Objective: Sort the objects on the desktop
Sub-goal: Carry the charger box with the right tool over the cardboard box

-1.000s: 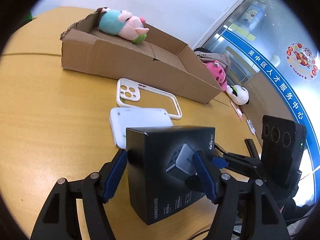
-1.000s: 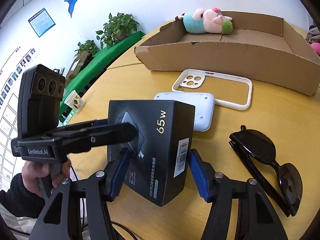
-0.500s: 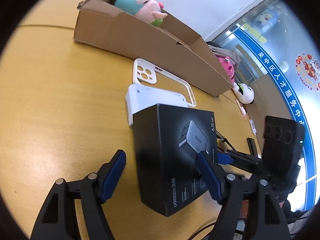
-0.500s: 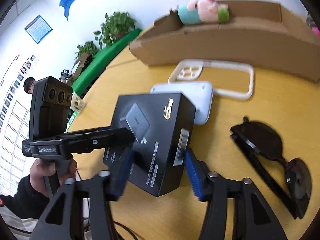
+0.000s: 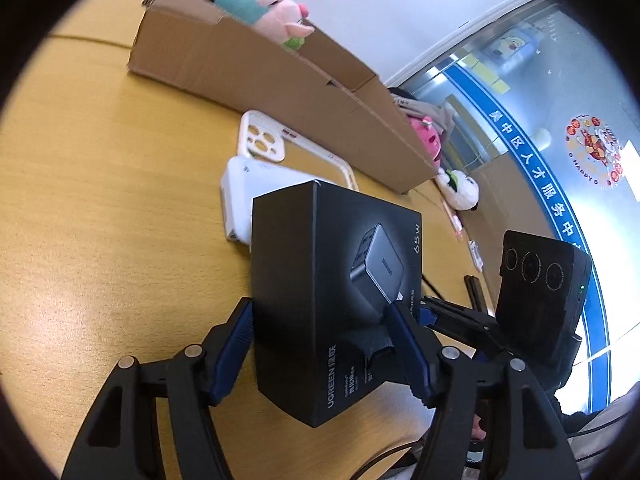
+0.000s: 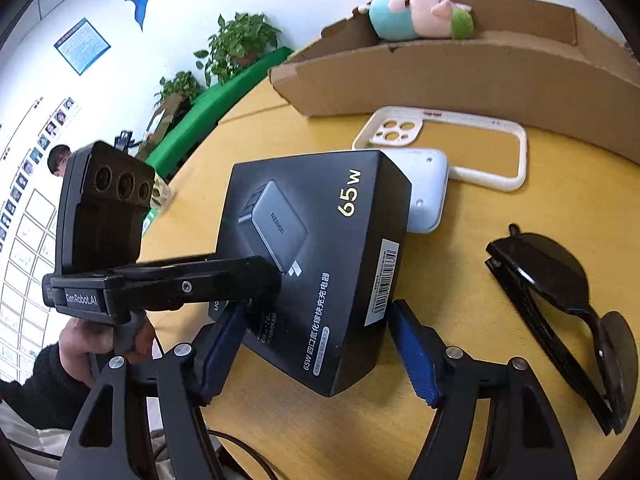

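Observation:
A black 65W charger box is lifted above the wooden table. My left gripper is shut on it, one pad on each side. The box also shows in the right wrist view, between the fingers of my right gripper. The right fingers look spread slightly wider than the box, and contact is unclear. The left gripper's finger crosses the box from the left in that view. The open cardboard box lies beyond, with a plush pig in it.
A white power bank and a white phone case lie on the table just beyond the charger box. Black sunglasses lie to the right. Plush toys sit past the cardboard box's end. A person and plants are at the far left.
The charger box has risen off the table and tilted. The left pads, apart half a second ago, have closed onto its sides. Both grippers moved closer to the cardboard box.

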Available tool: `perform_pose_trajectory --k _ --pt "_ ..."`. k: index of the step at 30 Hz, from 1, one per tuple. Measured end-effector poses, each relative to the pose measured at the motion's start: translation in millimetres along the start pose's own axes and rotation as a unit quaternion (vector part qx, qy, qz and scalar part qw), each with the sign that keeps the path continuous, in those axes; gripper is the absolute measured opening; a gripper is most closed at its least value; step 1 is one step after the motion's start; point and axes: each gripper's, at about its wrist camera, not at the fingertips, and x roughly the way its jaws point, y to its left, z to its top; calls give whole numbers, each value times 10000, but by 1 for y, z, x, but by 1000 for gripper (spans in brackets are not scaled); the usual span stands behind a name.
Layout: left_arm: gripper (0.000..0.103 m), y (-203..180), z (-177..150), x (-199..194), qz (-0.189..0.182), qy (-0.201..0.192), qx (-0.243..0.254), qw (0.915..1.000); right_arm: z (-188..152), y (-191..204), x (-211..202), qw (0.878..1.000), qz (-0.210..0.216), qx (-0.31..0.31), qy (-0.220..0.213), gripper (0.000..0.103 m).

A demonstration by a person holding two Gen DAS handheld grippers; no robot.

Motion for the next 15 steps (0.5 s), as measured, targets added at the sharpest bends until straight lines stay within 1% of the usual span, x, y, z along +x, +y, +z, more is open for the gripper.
perform_pose_trajectory --k 9,15 --pt "66 -36 34 -8 -20 -287 476 9985 22 9 -32 9983 -105 -231 -529 77" --pt "66 -51 59 -4 -143 -382 619 9972 41 5 -49 9960 -224 -314 -810 77"
